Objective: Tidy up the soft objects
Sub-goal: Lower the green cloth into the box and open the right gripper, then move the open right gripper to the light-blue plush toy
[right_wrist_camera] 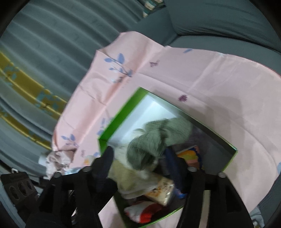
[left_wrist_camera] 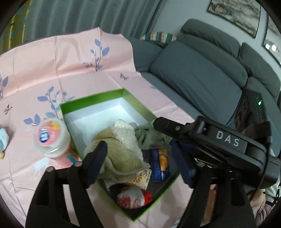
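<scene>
Home living room: grey cushioned sofa [left_wrist_camera: 196,73] with striped throw pillow [left_wrist_camera: 159,36], teal pleated curtains [left_wrist_camera: 84,15], framed pictures [left_wrist_camera: 235,14] on wall, pink floral cloth [left_wrist_camera: 52,70] spread out.

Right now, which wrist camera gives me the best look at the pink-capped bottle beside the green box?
The left wrist view. The bottle stands sharp and unobstructed on the pink cloth, just left of the green box. The right wrist view shows no clear sign of it.
</scene>
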Available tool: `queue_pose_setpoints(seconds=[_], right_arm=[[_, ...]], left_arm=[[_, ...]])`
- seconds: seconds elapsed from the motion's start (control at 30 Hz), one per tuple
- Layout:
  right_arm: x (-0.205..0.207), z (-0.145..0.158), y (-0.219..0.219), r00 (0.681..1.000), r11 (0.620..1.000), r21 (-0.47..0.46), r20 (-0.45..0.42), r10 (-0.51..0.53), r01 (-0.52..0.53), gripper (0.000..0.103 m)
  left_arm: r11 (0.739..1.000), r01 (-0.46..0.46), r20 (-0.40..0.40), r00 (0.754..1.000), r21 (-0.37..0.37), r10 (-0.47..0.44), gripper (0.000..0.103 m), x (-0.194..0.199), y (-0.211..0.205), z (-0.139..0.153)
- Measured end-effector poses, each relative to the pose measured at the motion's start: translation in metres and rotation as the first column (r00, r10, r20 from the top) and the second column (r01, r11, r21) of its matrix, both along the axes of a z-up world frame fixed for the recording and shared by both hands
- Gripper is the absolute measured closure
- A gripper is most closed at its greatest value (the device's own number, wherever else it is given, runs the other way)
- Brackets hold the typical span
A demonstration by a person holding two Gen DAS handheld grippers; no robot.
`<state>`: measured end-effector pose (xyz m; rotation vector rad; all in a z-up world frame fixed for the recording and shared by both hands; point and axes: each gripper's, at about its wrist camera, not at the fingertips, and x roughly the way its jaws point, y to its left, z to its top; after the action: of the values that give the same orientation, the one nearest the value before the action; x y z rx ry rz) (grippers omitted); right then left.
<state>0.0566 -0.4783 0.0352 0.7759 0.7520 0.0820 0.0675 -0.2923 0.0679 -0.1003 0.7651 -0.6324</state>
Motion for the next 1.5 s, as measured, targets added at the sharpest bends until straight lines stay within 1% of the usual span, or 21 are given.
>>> queue_pose_setpoints(seconds=[0.1, 0.17, 0.2, 0.27, 0.33, 0.43, 0.5, 0.53, 0.57, 0.67, 0.77, 0.9, 0.93, 0.97, 1.0, 1.1, 1.23, 1.3, 1.4, 1.47, 1.5], right_arm=[[-0.007, 0.011, 0.005, 0.998, 1.000, 0.010, 0.054, 0.019, -0.019, 0.026], [-0.012, 0.019, 0.010, 0.998, 1.000, -0.003, 0.064, 0.028, -0.028, 0.024], [-0.015, 0.025, 0.014, 0.997, 1.000, -0.016, 0.069, 0.028, -0.027, 0.022], [-0.020, 0.034, 0.021, 0.996, 0.999, -0.053, 0.085, 0.017, -0.013, 0.019], [-0.022, 0.041, 0.029, 0.995, 0.995, -0.095, 0.095, 0.013, -0.004, 0.018], [-0.021, 0.046, 0.042, 0.994, 0.993, -0.114, 0.101, 0.042, -0.031, 0.018], [-0.019, 0.049, 0.052, 0.992, 0.990, -0.131, 0.105, 0.068, -0.054, 0.017], [-0.019, 0.050, 0.056, 0.992, 0.988, -0.141, 0.106, 0.074, -0.059, 0.016], [-0.017, 0.052, 0.063, 0.991, 0.984, -0.166, 0.105, 0.083, -0.065, 0.016], [-0.017, 0.057, 0.080, 0.990, 0.972, -0.222, 0.104, 0.098, -0.073, 0.014], [-0.017, 0.062, 0.098, 0.987, 0.960, -0.268, 0.111, 0.120, -0.086, 0.014], [-0.016, 0.066, 0.124, 0.982, 0.940, -0.323, 0.112, 0.150, -0.107, 0.014], [-0.015, 0.066, 0.134, 0.982, 0.929, -0.352, 0.106, 0.158, -0.112, 0.014], [-0.015, 0.066, 0.141, 0.982, 0.921, -0.373, 0.101, 0.162, -0.113, 0.014], [-0.014, 0.066, 0.147, 0.982, 0.911, -0.397, 0.095, 0.166, -0.116, 0.014], [-0.012, 0.063, 0.171, 0.980, 0.872, -0.474, 0.076, 0.184, -0.127, 0.014], [-0.011, 0.057, 0.200, 0.973, 0.831, -0.533, 0.060, 0.222, -0.157, 0.014], [-0.011, 0.055, 0.215, 0.968, 0.817, -0.551, 0.062, 0.243, -0.170, 0.014], [-0.013, 0.051, 0.237, 0.955, 0.795, -0.572, 0.064, 0.290, -0.204, 0.014], [-0.014, 0.048, 0.251, 0.946, 0.783, -0.578, 0.059, 0.319, -0.228, 0.014], [-0.015, 0.047, 0.258, 0.941, 0.774, -0.586, 0.057, 0.334, -0.239, 0.014]], left_arm=[[0.999, -0.027, 0.023, 0.999, -0.017, 0.027, 0.020, -0.009, 0.017, 0.011], [0.997, -0.069, 0.025, 0.997, -0.019, 0.069, 0.008, -0.014, 0.030, 0.015], [0.995, -0.094, 0.026, 0.995, -0.015, 0.094, 0.005, -0.016, 0.039, 0.016], [0.992, -0.124, 0.028, 0.992, -0.017, 0.124, 0.005, -0.020, 0.054, 0.017], [0.987, -0.157, 0.025, 0.987, -0.024, 0.157, 0.005, -0.024, 0.072, 0.018], [0.975, -0.220, 0.014, 0.975, -0.038, 0.220, 0.005, -0.030, 0.101, 0.018], [0.962, -0.268, 0.023, 0.963, -0.050, 0.269, 0.004, -0.036, 0.122, 0.020], [0.957, -0.285, 0.028, 0.958, -0.054, 0.287, 0.002, -0.039, 0.130, 0.020], [0.951, -0.303, 0.031, 0.952, -0.057, 0.305, 0.001, -0.043, 0.142, 0.020], [0.932, -0.356, 0.002, 0.934, -0.073, 0.357, 0.001, -0.049, 0.173, 0.014], [0.901, -0.421, -0.029, 0.907, -0.107, 0.421, 0.001, -0.056, 0.209, 0.005], [0.844, -0.510, -0.046, 0.859, -0.165, 0.510, 0.001, -0.067, 0.254, -0.011], [0.828, -0.529, -0.050, 0.847, -0.188, 0.530, 0.002, -0.069, 0.266, -0.017], [0.819, -0.539, -0.051, 0.840, -0.200, 0.540, 0.002, -0.069, 0.273, -0.020], [0.805, -0.558, -0.057, 0.827, -0.201, 0.559, 0.002, -0.068, 0.281, -0.025], [0.767, -0.622, -0.088, 0.782, -0.157, 0.617, 0.002, -0.065, 0.300, -0.033], [0.724, -0.679, -0.128, 0.734, -0.116, 0.667, 0.002, -0.061, 0.318, -0.039], [0.709, -0.700, -0.132, 0.713, -0.080, 0.689, 0.003, -0.062, 0.324, -0.041], [0.687, -0.725, -0.109, 0.688, -0.052, 0.718, 0.004, -0.065, 0.334, -0.040], [0.678, -0.733, -0.108, 0.680, -0.065, 0.725, 0.012, -0.066, 0.341, -0.041], [0.669, -0.740, -0.123, 0.673, -0.075, 0.730, 0.013, -0.066, 0.346, -0.042]])
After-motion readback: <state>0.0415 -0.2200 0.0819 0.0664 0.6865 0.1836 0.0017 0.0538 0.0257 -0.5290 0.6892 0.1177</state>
